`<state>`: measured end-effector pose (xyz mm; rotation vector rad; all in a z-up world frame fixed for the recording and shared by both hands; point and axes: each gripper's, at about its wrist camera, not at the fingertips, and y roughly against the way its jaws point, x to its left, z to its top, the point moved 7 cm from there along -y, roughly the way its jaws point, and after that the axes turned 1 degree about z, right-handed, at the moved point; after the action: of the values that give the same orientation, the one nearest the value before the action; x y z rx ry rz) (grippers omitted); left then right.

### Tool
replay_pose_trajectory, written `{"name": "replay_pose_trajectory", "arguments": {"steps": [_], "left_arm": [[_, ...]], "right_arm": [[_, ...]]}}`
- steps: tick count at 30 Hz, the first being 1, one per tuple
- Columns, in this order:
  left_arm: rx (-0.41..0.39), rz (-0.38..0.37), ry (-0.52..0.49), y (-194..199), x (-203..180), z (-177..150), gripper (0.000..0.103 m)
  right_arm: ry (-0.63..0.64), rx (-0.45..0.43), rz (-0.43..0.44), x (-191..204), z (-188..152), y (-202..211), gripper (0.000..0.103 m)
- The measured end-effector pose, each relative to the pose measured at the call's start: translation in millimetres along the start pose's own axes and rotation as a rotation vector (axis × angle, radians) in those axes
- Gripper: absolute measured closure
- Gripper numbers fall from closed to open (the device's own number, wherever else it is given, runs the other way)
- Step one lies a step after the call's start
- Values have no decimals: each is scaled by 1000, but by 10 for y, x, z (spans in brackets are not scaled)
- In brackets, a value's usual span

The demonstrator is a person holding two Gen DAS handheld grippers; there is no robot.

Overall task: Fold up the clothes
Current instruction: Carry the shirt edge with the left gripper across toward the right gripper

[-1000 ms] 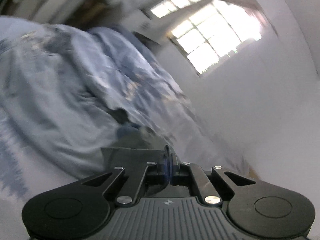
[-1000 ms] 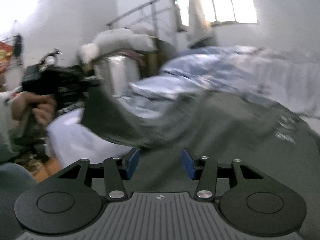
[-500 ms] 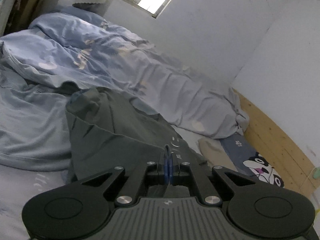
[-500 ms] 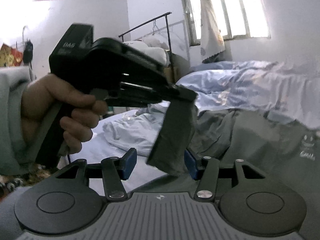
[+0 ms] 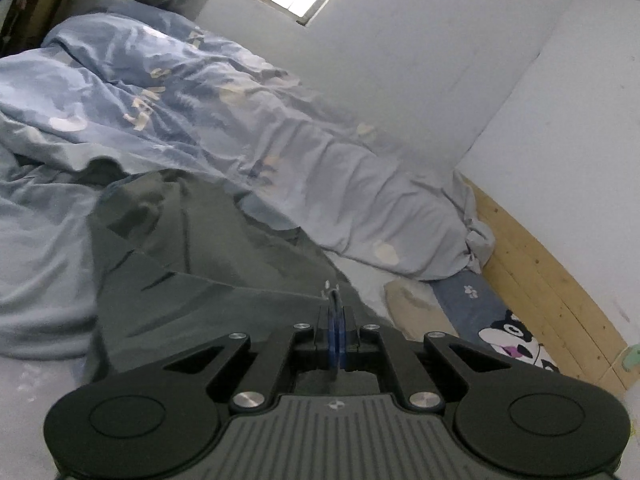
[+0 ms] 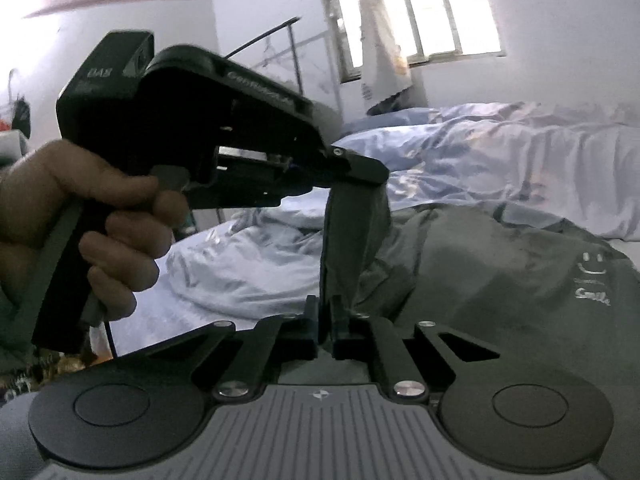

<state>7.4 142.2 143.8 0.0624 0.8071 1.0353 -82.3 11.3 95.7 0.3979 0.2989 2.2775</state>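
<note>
The grey garment [image 6: 500,280] lies on the bed [image 5: 40,380] beside a blue duvet [image 5: 240,120]. Left gripper [image 5: 335,312] and right gripper [image 6: 325,308] each clamp one fabric strip between them.

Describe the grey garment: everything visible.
The grey garment is dark, soft knit-looking fabric with a small white smiley and "Smile" print. It lies rumpled on the bed beside the blue duvet. One strip is lifted: the left gripper is shut on its top, the right gripper on its lower end.
</note>
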Motion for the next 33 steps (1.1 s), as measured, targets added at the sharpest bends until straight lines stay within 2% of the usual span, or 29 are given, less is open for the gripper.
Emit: {"name": "replay_pose_trajectory", "arguments": {"steps": [8,14,18,23,27,33], "left_arm": [[-43,5,28,-720,-451,318,103],[-18,-15,-2,-1591,-943,404,103],[43,-15,-18,-2315,-1161,212,103],[139,51,-41,-3185,-1107,-193,103],[166,100,-62,-3538,-995,-382,103],[199,177,-70,-3807,-806,-501,103]], "right_arm": [[-72,-50,-24,-920,364,129,99],[-160,-100,-79,-1776,532,209,99],[-226,-84,-137,-2336,407,193,99],[-359,-12,-214,-3017,31,130,99],[-448,51,-263,-3416,-226,58,99],[-507,122,-301,-3628,-413,-41,98]]}}
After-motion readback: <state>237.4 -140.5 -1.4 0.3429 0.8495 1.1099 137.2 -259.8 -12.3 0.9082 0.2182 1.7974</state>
